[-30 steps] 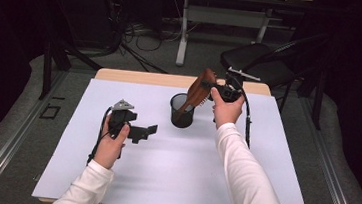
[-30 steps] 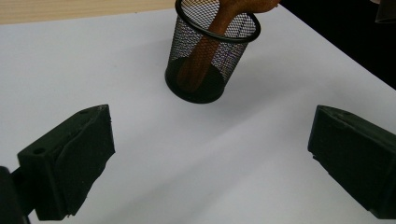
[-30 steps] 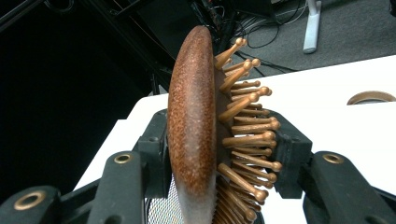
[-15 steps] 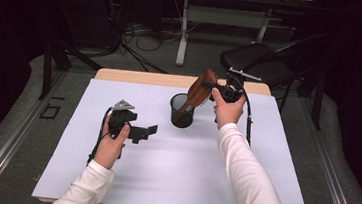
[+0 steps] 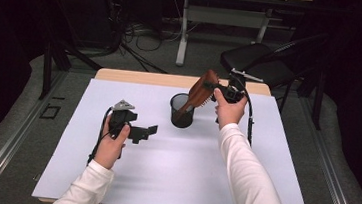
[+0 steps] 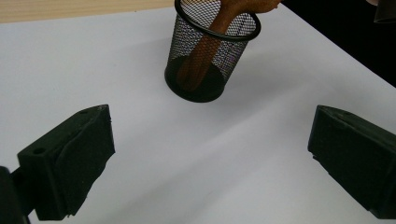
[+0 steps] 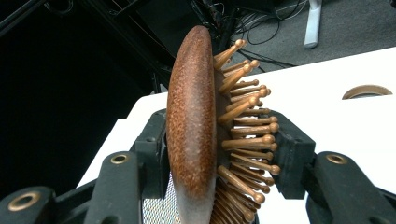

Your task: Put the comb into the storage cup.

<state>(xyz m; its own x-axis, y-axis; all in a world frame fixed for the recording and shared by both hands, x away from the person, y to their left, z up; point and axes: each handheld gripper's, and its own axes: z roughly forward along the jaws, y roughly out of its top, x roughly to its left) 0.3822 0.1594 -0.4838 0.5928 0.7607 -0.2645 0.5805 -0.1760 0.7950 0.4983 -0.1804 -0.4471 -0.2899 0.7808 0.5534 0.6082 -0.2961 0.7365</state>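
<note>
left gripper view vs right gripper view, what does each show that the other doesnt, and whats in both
The left gripper view alone gives the round black wire-mesh cup with the brush handle standing inside it, and the left gripper, its fingers wide apart with nothing between them. The right gripper view alone gives the right gripper, its fingers shut on the brush head, with the wooden bristle pins close up. Both share the brown wooden hairbrush and the white table top.

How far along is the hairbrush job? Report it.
Done: the hairbrush handle sits inside the mesh cup. In hand: the right tongs clamp its head, tilted over the rim. Left: release it and withdraw. The left tongs hang open beside.
</note>
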